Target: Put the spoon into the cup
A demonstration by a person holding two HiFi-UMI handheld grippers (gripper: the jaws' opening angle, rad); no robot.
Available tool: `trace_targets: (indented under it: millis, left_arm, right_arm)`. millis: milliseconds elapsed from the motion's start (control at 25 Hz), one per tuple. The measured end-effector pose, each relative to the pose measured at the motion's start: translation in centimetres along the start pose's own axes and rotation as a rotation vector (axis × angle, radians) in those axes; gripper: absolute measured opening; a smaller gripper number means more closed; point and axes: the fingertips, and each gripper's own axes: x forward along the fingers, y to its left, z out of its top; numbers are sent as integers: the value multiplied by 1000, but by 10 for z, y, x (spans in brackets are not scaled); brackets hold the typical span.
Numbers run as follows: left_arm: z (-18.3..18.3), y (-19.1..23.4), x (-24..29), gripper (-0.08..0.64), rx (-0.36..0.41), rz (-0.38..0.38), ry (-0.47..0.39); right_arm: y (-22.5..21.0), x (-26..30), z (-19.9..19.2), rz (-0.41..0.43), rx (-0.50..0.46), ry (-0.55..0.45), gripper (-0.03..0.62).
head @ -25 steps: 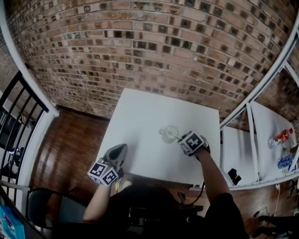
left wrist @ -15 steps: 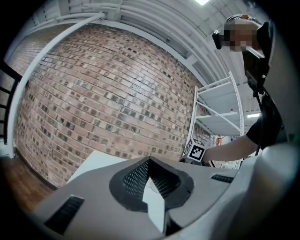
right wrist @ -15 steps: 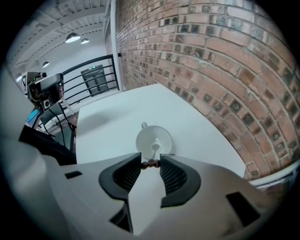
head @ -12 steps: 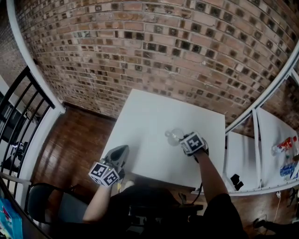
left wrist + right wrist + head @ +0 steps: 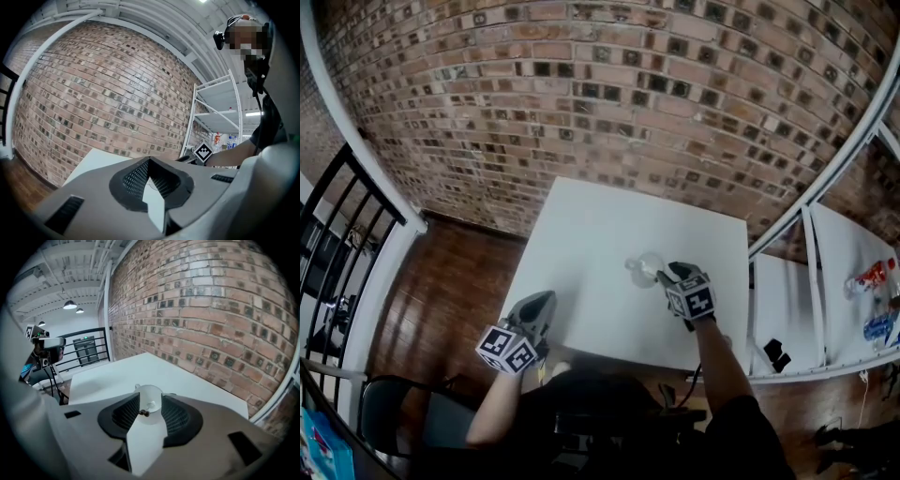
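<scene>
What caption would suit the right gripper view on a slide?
Right tongs, opening, aimed at a clear glass cup on a white table, a dark-tipped spoon end between them.

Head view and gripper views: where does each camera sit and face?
Head view: on the head, steeply down on table, cup, left gripper, right gripper, forearms.
Left gripper view: on that gripper, level toward the wall; its fingers, the person's right arm show.
Right gripper view: on that gripper, tilted down at the cup; its fingers, opening, with the spoon's end between.
All three share the table; head and right share the cup.
</scene>
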Motion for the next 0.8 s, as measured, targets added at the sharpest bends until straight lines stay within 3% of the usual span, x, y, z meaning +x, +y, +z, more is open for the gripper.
trace_targets:
  millis: [280, 560, 800]
  left_arm:
    - [-3, -9, 19, 5, 7, -49, 6]
    - [-6, -20, 35, 5, 6, -93, 29]
    - [-13, -30, 40, 5, 3, -128, 44]
  right_arm:
    - [-14, -50, -9, -44, 96, -198, 149]
    - [-38, -134, -41, -210, 307, -437, 13]
    - [-31, -169, -68, -308, 410, -527, 5]
